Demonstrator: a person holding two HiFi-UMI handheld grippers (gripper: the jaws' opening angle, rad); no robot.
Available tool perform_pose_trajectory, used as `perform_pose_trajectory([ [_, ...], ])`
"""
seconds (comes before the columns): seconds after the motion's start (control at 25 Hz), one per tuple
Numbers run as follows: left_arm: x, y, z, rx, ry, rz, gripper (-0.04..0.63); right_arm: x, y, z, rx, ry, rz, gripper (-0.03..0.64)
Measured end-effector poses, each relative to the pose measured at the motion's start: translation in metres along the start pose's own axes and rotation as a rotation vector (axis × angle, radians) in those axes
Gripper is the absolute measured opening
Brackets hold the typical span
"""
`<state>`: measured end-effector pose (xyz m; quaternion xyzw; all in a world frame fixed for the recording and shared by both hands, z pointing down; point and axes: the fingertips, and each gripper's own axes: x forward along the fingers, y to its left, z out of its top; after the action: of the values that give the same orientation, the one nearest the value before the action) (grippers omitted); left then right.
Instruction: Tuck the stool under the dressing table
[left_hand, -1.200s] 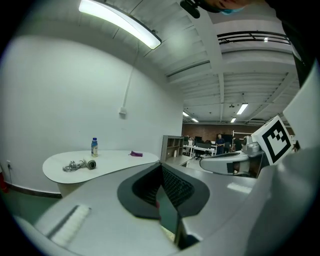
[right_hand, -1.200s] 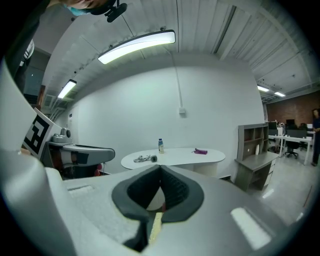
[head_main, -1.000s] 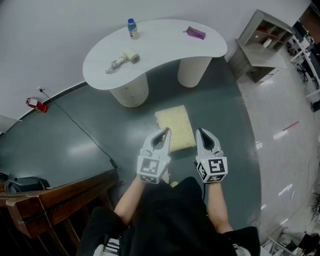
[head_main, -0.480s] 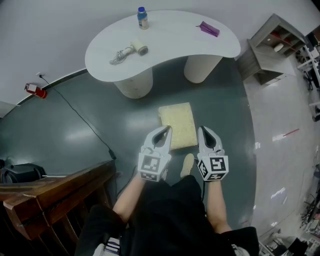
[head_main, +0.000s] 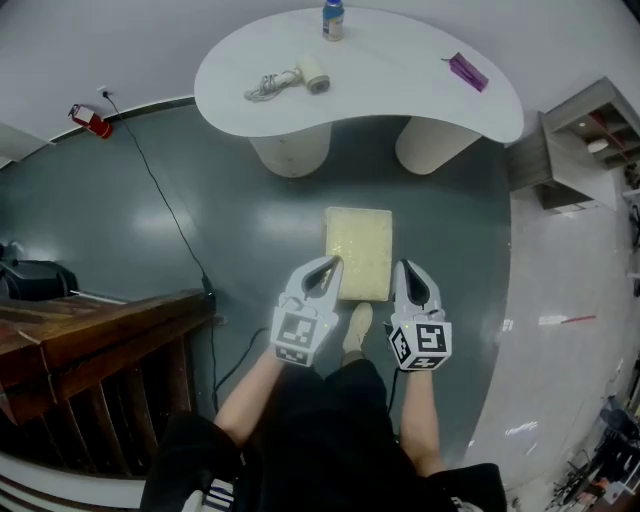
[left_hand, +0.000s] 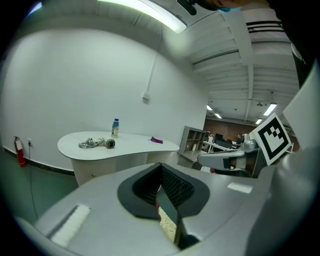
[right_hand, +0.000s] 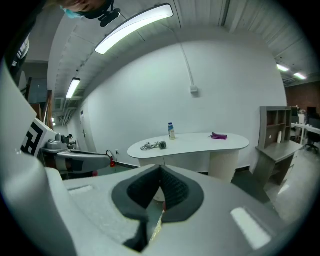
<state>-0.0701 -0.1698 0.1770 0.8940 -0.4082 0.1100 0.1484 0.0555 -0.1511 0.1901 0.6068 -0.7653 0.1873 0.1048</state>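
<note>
The stool (head_main: 358, 250), a pale yellow square cushion, stands on the dark green floor in front of the white kidney-shaped dressing table (head_main: 400, 85). It is outside the table, between its two round legs. My left gripper (head_main: 328, 264) hovers by the stool's near left corner, shut and empty. Shut and empty too, my right gripper (head_main: 406, 268) is by the near right corner. In the left gripper view the closed jaws (left_hand: 161, 166) point at the table (left_hand: 130, 147), with a sliver of stool (left_hand: 167, 226) below. The right gripper view shows closed jaws (right_hand: 160, 170) and the table (right_hand: 200, 142).
On the table lie a bottle (head_main: 333, 18), a hair dryer (head_main: 300, 78) and a purple item (head_main: 467, 72). A dark wooden railing (head_main: 90, 340) stands at the left, a grey shelf unit (head_main: 585, 150) at the right. A cable (head_main: 165, 215) crosses the floor. The person's shoe (head_main: 355, 325) is behind the stool.
Both grippers have come lower and forward toward the stool's near edge, still shut. The head view has shifted, so the stool now sits straight between them.
</note>
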Motion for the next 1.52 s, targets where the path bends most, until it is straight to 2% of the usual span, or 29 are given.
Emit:
perform_pose_trajectory([
  [0.36, 0.045, -0.01, -0.058, -0.031, 0.063, 0.117, 0.006, 0.03, -0.043, -0.062, -0.005, 0.097, 0.116, 0.0],
  [0.56, 0.061, -0.006, -0.093, -0.045, 0.101, 0.142, 0.006, 0.048, -0.061, -0.087, -0.001, 0.105, 0.14, 0.0],
  [0.76, 0.078, 0.008, -0.133, -0.05, 0.131, 0.155, 0.006, 0.072, -0.075, -0.124, 0.016, 0.127, 0.139, 0.0],
  [1.0, 0.108, 0.032, -0.186, -0.068, 0.17, 0.16, 0.006, 0.103, -0.098, -0.187, 0.053, 0.179, 0.113, 0.001],
  [1.52, 0.17, 0.054, -0.282, -0.079, 0.233, 0.123, 0.006, 0.16, -0.135, -0.289, 0.054, 0.25, 0.074, 0.002],
])
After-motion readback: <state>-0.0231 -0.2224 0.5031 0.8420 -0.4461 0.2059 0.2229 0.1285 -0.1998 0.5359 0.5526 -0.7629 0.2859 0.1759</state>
